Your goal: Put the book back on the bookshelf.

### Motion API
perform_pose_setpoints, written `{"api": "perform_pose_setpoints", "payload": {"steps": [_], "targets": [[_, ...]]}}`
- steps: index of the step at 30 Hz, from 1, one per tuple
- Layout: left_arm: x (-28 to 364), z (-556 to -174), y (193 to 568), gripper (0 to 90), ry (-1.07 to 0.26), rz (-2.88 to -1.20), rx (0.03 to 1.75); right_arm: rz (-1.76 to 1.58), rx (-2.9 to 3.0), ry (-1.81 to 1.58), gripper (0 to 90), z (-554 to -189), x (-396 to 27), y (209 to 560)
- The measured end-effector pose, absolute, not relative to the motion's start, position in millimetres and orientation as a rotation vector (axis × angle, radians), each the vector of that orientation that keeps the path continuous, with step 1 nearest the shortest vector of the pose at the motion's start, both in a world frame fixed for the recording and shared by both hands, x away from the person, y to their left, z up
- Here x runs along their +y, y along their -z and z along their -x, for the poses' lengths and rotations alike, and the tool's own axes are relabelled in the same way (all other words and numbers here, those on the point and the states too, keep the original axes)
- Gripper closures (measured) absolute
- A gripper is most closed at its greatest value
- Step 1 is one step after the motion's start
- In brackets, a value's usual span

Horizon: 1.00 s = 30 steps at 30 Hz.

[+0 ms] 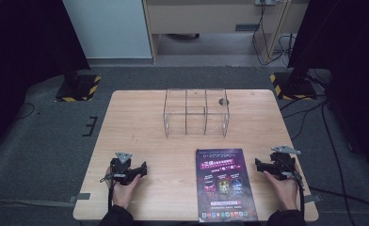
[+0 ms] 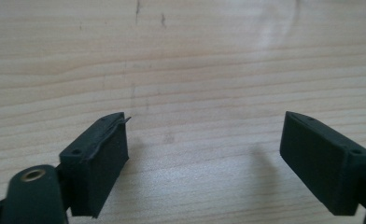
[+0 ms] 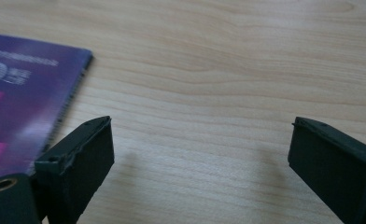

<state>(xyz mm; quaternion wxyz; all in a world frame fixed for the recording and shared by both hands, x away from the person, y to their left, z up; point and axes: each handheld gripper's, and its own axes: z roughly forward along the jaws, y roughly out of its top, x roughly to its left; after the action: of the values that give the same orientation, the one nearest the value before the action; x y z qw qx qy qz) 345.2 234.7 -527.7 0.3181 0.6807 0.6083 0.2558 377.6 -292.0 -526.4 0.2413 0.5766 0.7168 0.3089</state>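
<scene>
Purple booklet (image 1: 226, 184) flat on the wooden tabletop (image 1: 140, 117), toward the near edge and right of centre, its long side running away from the person, cover up with bright printed panels. Left gripper (image 1: 143, 168) well to the left of the booklet, resting low over bare wood, held in the left hand (image 1: 124, 187), tips aimed toward the booklet. Jaws spread wide, nothing between them; in the left gripper view just plain wood grain in the gap (image 2: 204, 149). Right gripper (image 1: 258, 164) just beside the booklet's right edge, held in the right hand (image 1: 285, 188), tips aimed at the booklet, not touching it. Jaws likewise wide apart and empty (image 3: 200, 149); in the right gripper view the booklet's corner and spine edge (image 3: 27, 93) lying to the left of the left jaw, apart from the pads. Clear acrylic divided box (image 1: 196, 113) beyond the booklet, toward the far edge of the tabletop, standing upright, several compartments, contents not discernible. Grey three-cornered plate atop each gripper, cables trailing back past the booklet's near end toward the person's sleeves.
</scene>
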Motion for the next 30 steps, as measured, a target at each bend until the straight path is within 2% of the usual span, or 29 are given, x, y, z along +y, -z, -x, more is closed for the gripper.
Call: {"api": "perform_pose_setpoints", "payload": {"steps": [12, 30], "targets": [[219.5, -332.8, 512.0, 21.4, -0.645, -1.734, 1.508, -1.537, 1.992, -0.969, 10.0, -358.8, -292.3, 513.0], [191.6, -321.7, 494.5, 24.4, -0.58, -1.688, 1.429, -1.487, 2.027, -1.051, 12.3, -341.4, -284.3, 503.8]]}}
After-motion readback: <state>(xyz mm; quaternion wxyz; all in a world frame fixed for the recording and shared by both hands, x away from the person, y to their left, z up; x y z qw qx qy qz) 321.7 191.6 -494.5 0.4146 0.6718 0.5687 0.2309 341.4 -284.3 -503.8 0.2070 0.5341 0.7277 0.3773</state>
